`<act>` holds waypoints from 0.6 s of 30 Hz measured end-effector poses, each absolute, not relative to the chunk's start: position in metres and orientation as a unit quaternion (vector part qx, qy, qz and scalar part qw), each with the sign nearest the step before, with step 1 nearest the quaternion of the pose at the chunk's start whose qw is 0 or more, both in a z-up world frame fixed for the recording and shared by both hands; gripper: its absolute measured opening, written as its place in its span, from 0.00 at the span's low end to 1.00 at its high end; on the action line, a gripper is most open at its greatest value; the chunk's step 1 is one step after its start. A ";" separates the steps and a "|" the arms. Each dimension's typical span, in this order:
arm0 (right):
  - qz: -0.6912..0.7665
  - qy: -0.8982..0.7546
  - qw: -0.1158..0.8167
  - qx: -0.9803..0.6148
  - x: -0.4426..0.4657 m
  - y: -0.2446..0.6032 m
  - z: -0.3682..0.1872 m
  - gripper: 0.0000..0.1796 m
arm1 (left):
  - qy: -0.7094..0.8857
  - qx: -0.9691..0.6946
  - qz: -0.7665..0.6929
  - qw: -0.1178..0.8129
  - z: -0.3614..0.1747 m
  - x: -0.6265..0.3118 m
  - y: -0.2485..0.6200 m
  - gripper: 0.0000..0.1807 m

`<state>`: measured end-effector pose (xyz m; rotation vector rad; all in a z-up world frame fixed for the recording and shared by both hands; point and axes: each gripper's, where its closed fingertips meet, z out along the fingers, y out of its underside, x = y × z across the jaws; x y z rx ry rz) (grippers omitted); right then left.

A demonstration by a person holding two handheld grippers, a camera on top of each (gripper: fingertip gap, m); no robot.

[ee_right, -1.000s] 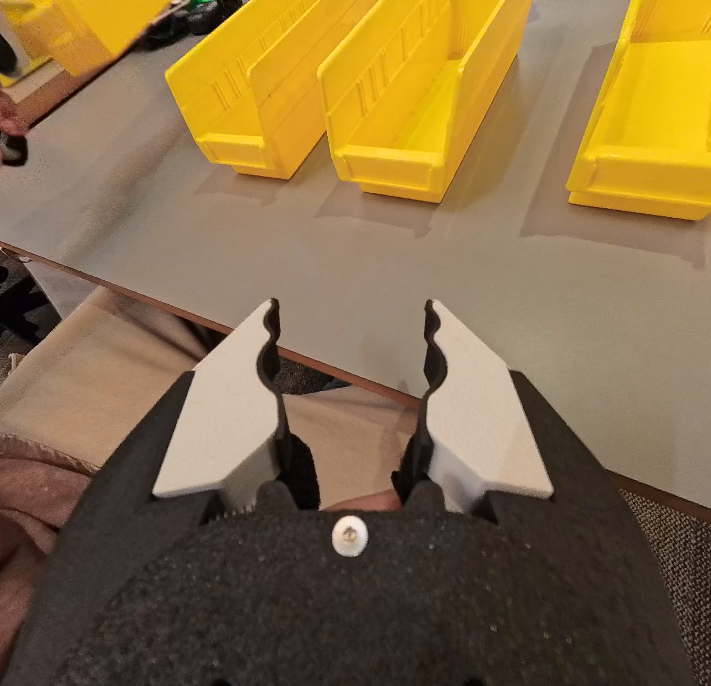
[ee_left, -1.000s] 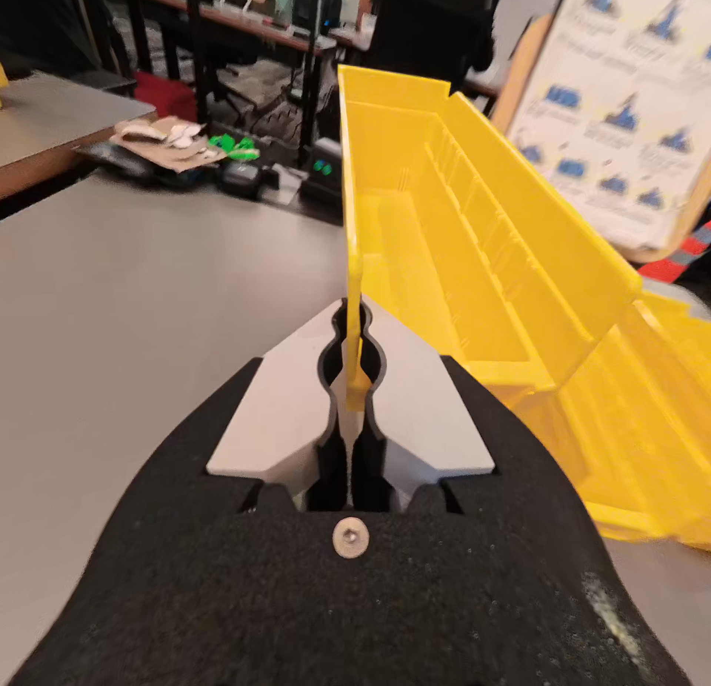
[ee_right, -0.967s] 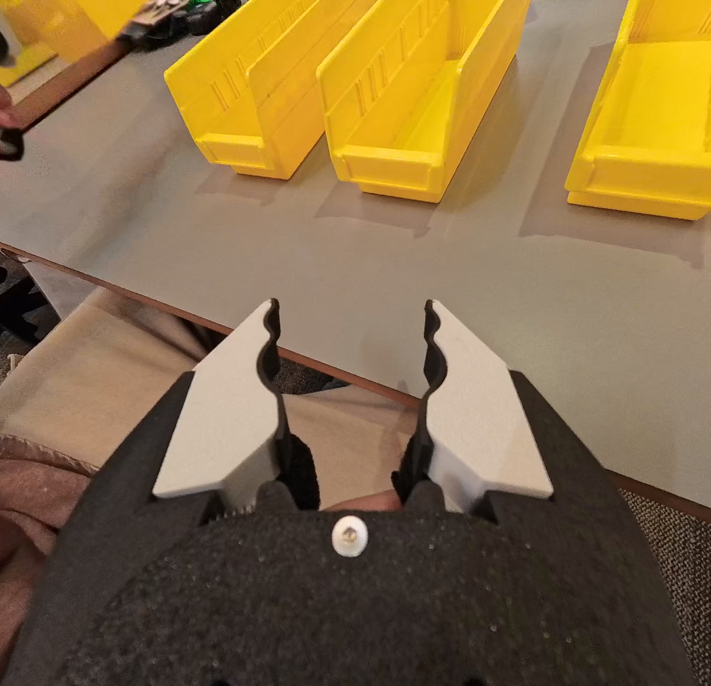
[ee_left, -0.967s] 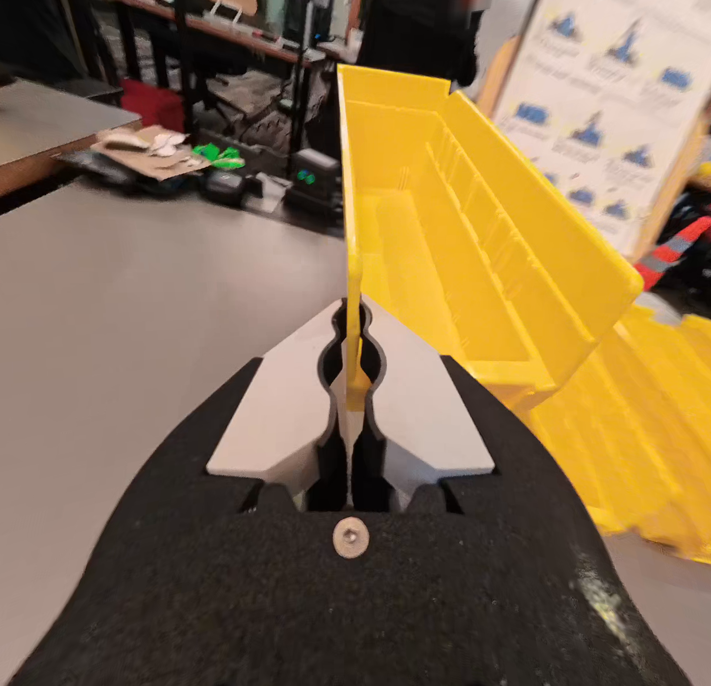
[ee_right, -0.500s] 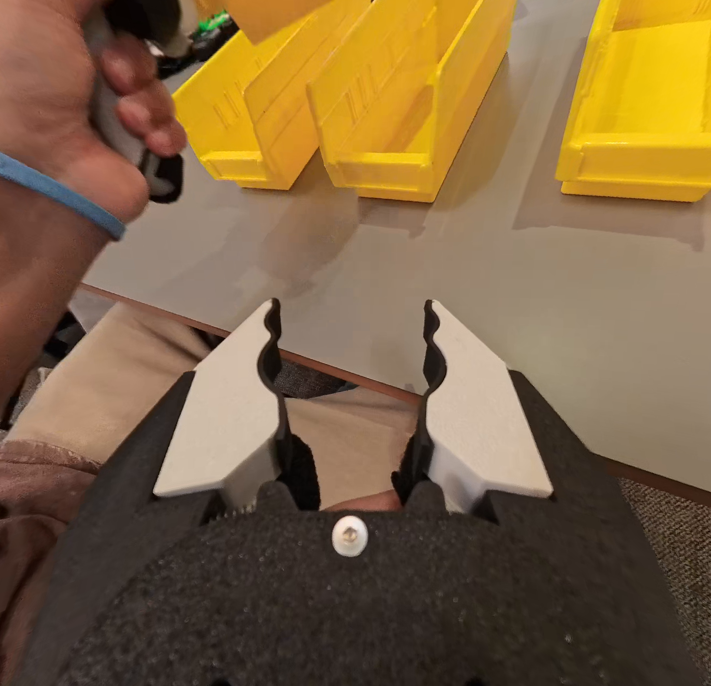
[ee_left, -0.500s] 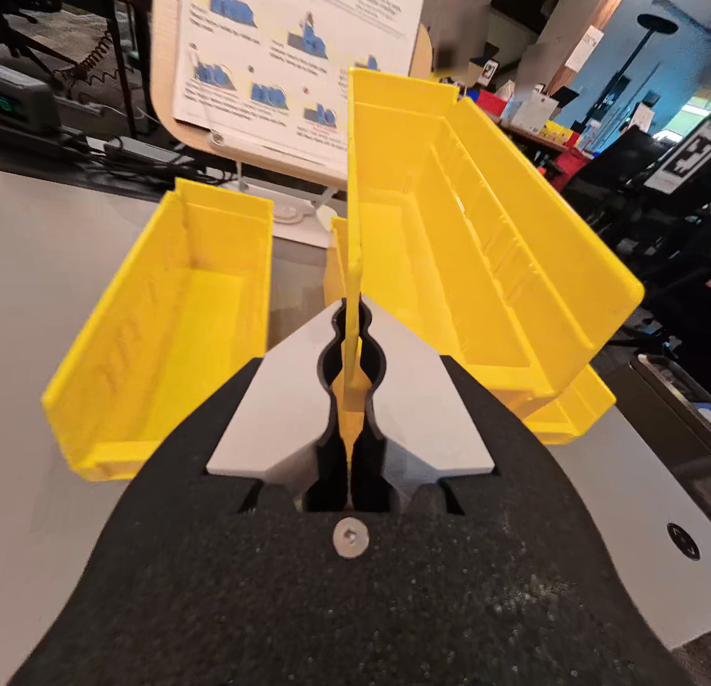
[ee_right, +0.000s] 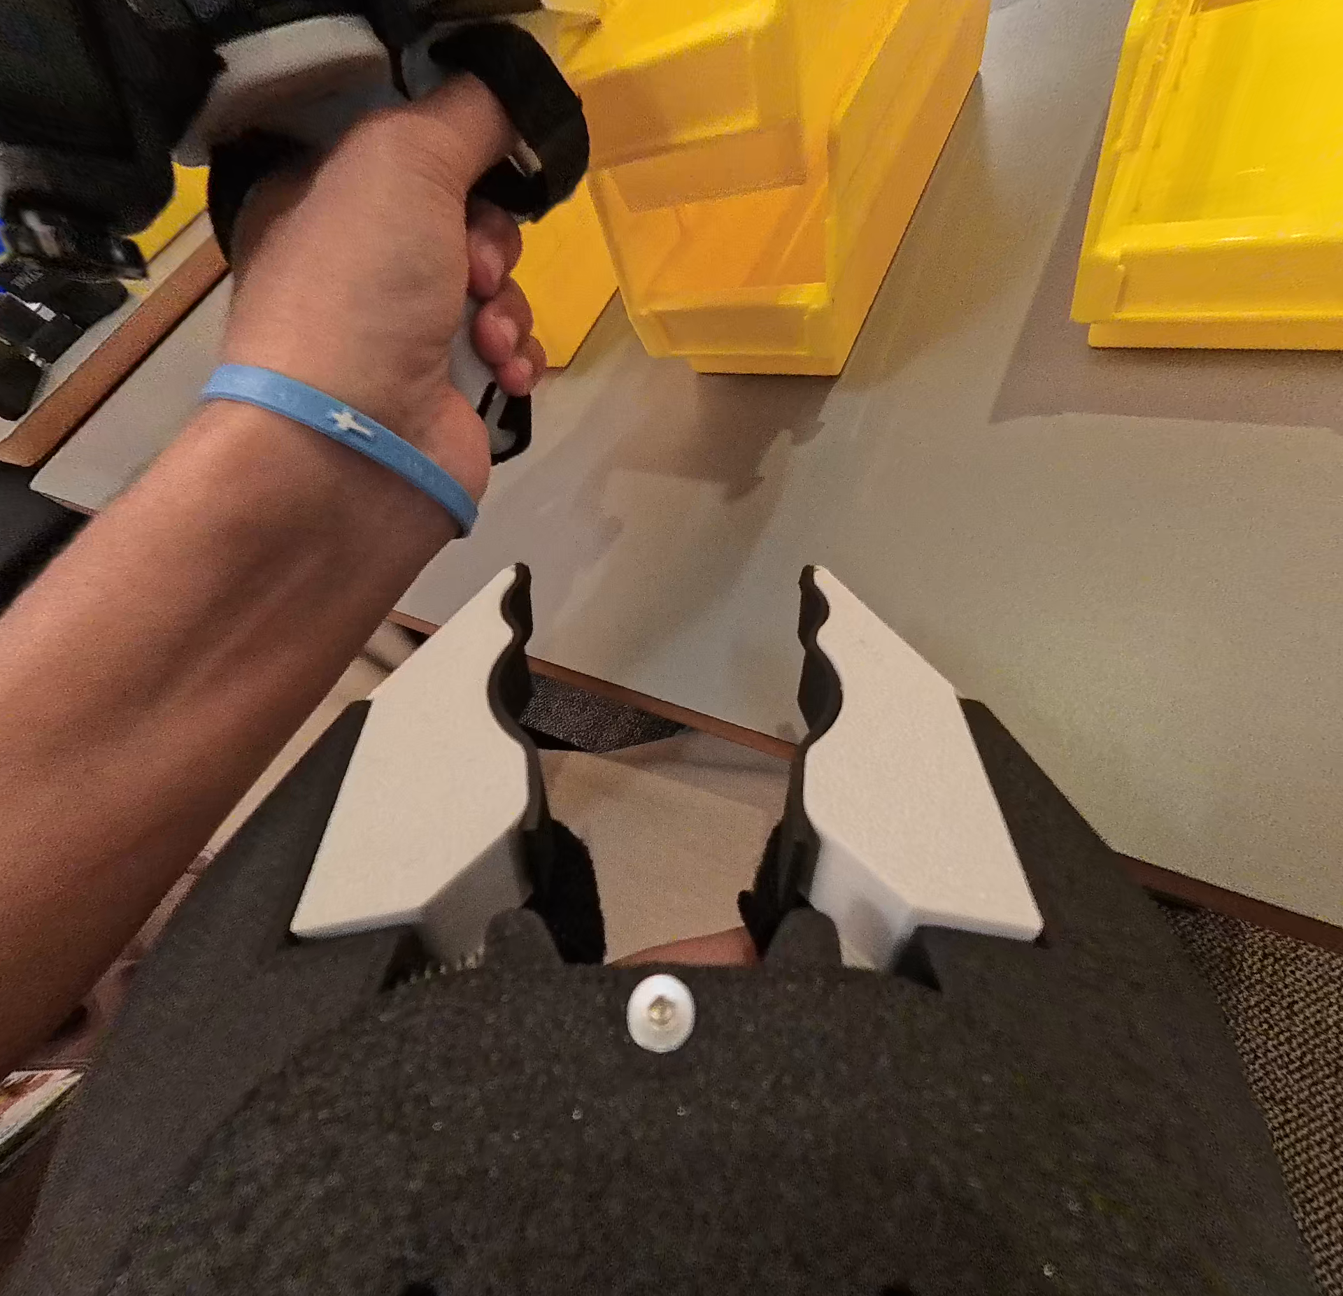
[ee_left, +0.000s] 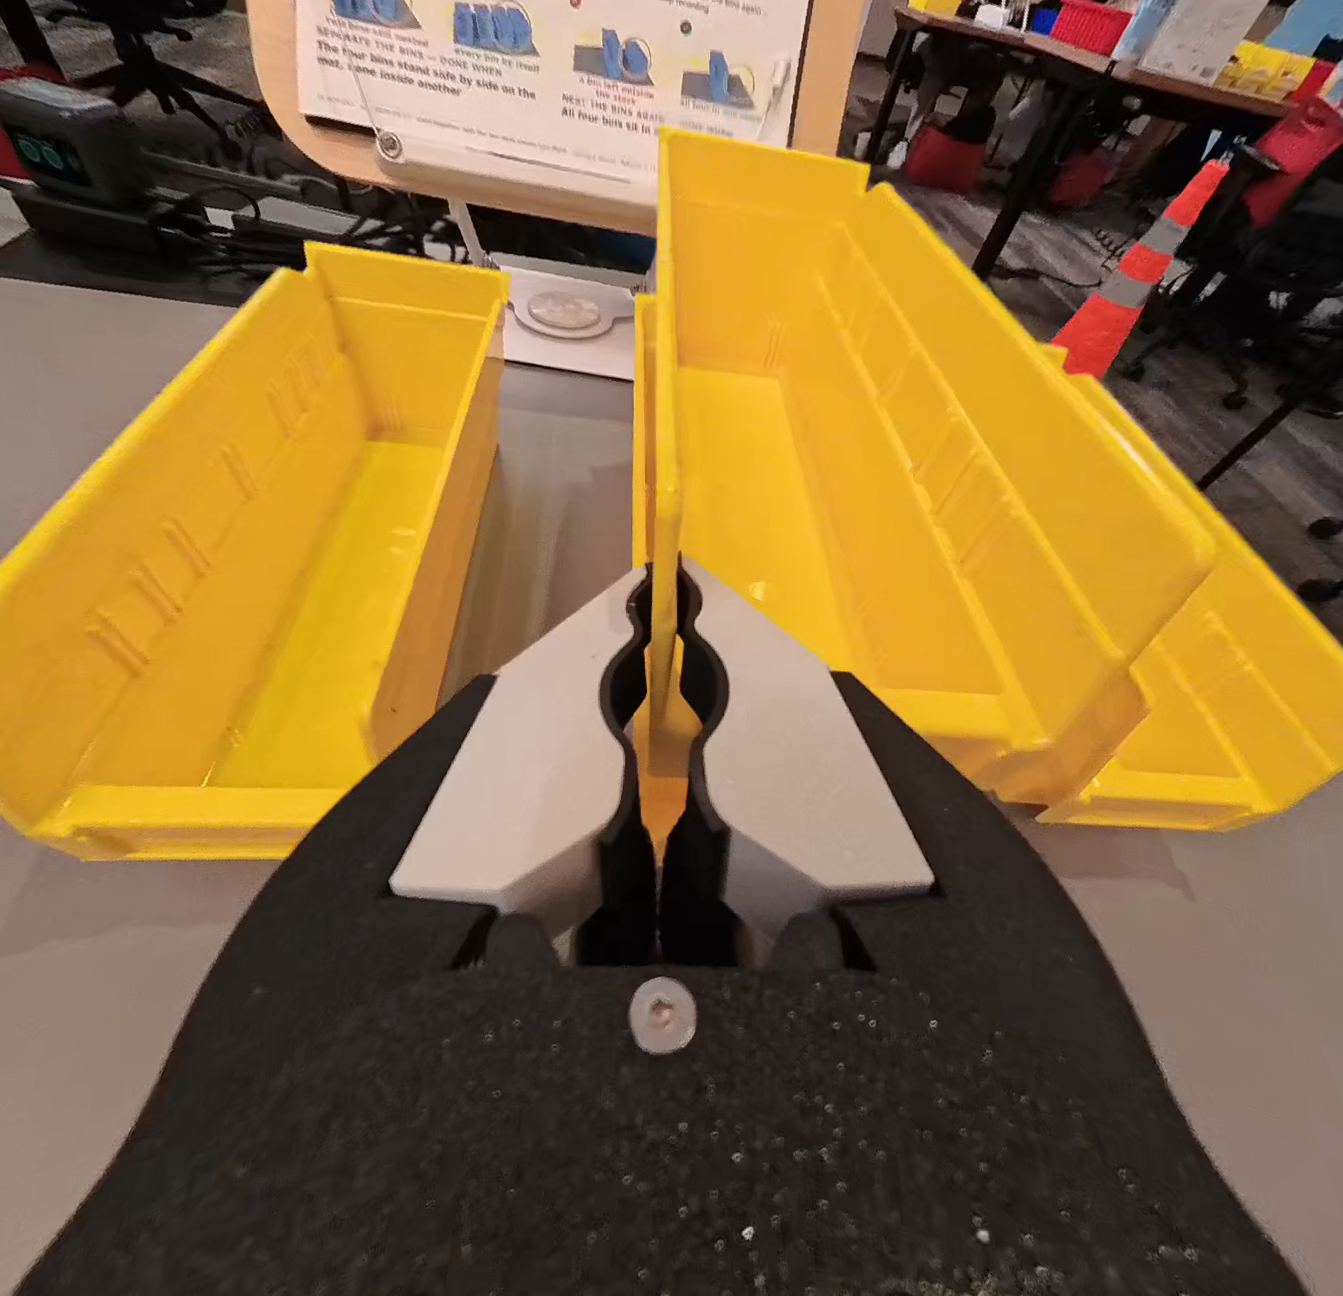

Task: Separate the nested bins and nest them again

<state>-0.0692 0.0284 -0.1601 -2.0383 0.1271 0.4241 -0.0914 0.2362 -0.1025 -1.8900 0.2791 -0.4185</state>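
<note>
My left gripper (ee_left: 663, 578) is shut on the left side wall of a yellow bin (ee_left: 908, 462). It holds that bin tilted, low over and partly inside a second yellow bin (ee_left: 1199, 716) on the grey table (ee_left: 109, 970). A third yellow bin (ee_left: 240, 534) stands empty just to the left. In the right wrist view the held bin (ee_right: 676, 47) sits over the lower bin (ee_right: 748, 302). My right gripper (ee_right: 665, 585) is open and empty, hovering at the table's front edge (ee_right: 654, 709).
Another yellow bin (ee_right: 1221, 207) stands apart at the right. The person's hand (ee_right: 363, 244) with a blue wristband grips the left gripper's handle. A sign board (ee_left: 552, 62) on a stand rises behind the bins. An orange cone (ee_left: 1134, 273) stands beyond the table.
The left gripper has swung right with its bin, from left of the row to over the middle bin, and lowered it. The right gripper has stayed open in place.
</note>
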 end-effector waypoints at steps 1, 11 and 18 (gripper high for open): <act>0.177 0.053 0.504 -0.844 -0.069 0.029 -0.160 0.41 | 0.119 -0.804 -0.172 0.557 -0.107 -0.091 0.237 0.00; 0.182 0.047 0.500 -0.845 -0.073 0.029 -0.161 0.41 | 0.137 -0.791 -0.121 0.584 -0.129 -0.089 0.240 0.00; 0.185 0.048 0.498 -0.846 -0.073 0.029 -0.161 0.41 | 0.142 -0.782 -0.142 0.591 -0.119 -0.093 0.237 0.09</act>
